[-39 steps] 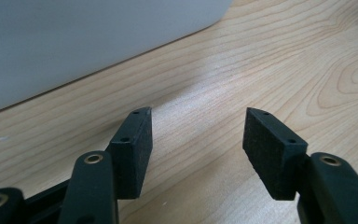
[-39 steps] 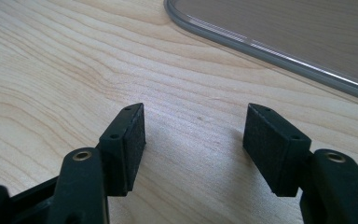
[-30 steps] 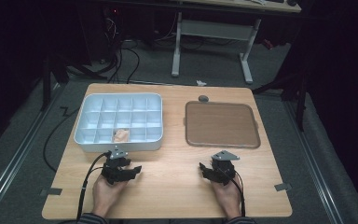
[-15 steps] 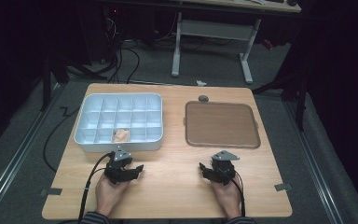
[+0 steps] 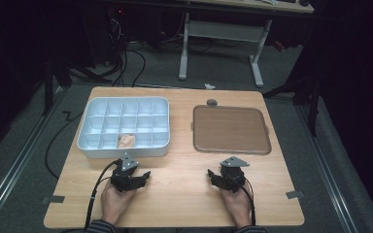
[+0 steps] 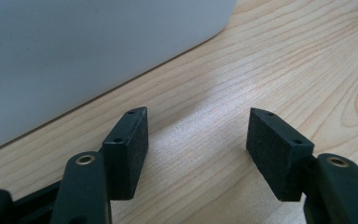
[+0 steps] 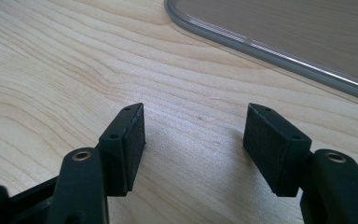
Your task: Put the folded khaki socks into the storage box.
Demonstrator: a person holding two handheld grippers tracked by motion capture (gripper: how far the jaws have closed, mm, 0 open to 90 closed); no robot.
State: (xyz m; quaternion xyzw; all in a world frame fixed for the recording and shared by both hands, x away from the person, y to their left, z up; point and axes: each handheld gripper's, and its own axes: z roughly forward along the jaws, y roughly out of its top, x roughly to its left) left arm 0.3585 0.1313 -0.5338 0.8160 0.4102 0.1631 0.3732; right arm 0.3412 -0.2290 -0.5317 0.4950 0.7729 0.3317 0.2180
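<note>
My left gripper [image 5: 143, 177] rests on the wooden table just in front of the white compartment bin [image 5: 88, 145]. It is open, its jaws have just been opening a little further, and only bare wood lies between them [image 6: 198, 121]. The bin's white outer wall [image 6: 88, 46] stands close ahead on the left in the left gripper view. One front compartment holds a small tan object [image 5: 126, 141]. My right gripper [image 5: 213, 175] lies on the table in front of the brown tray [image 5: 230, 128]. It is open too, with nothing between its pads [image 7: 196, 116]. The tray's rim [image 7: 261, 46] crosses the upper right of the right gripper view.
A small grey round piece [image 5: 211, 102] sits behind the tray near the table's far edge. Cables trail from both grippers back past the person's hands. Dark floor, cables and a white desk frame [image 5: 221, 36] lie beyond the table.
The left hand has shifted very slightly. The right hand, the bin and the tray are where they were.
</note>
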